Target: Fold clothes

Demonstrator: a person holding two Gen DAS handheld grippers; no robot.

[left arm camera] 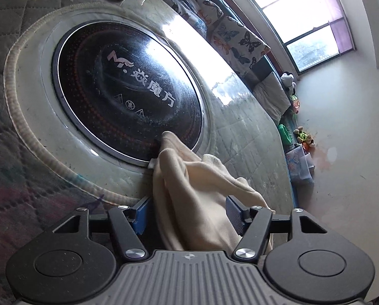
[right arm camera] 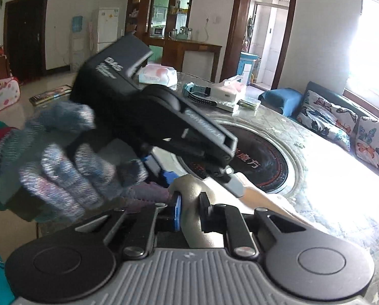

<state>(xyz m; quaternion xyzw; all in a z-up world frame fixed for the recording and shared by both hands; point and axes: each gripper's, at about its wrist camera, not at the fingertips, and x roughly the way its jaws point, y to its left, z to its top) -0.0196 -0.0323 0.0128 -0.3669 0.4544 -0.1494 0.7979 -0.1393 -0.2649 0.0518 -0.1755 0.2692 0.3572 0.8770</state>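
Observation:
A cream garment (left arm camera: 189,193) is bunched between the jaws of my left gripper (left arm camera: 186,211), which is shut on it, and rises toward the black round cooktop (left arm camera: 128,89) set in the table. In the right wrist view my right gripper (right arm camera: 192,211) is shut on a fold of the same cream garment (right arm camera: 193,218). The left gripper's body (right arm camera: 151,117), held in a gloved hand (right arm camera: 62,167), fills the left and middle of that view, just beyond my right gripper. The rest of the cloth lies low on the table toward the right.
The table (left arm camera: 253,137) carries a quilted cover under glass. Tissue packs (right arm camera: 158,75), a box (right arm camera: 227,91) and a watch (right arm camera: 199,92) sit at its far end. Butterfly cushions (right arm camera: 324,119) lie on a sofa beside the window. A cabinet and a fridge stand beyond.

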